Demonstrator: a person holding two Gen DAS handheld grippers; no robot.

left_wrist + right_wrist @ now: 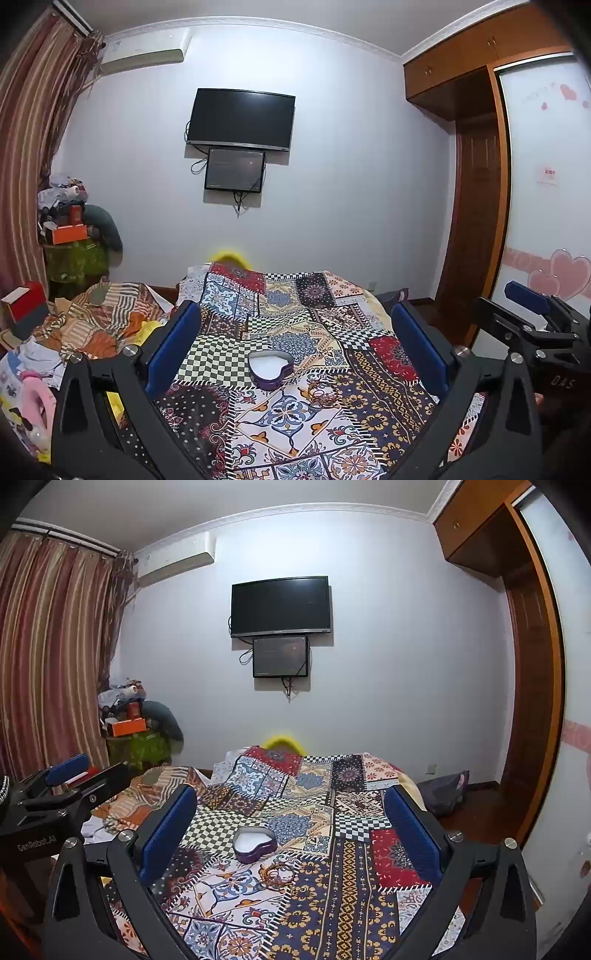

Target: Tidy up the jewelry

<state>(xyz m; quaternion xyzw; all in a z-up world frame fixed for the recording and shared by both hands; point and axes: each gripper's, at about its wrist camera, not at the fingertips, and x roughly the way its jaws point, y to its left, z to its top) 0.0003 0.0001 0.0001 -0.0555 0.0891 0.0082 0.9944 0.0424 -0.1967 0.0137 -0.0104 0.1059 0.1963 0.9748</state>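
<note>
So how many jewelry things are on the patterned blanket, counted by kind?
Purple heart-shaped tin box: 1
Brown beaded bracelet: 1
Total: 2
They lie on the patchwork blanket, the bracelet just in front of the box.

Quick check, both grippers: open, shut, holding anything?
Left gripper: open, empty.
Right gripper: open, empty.
</note>
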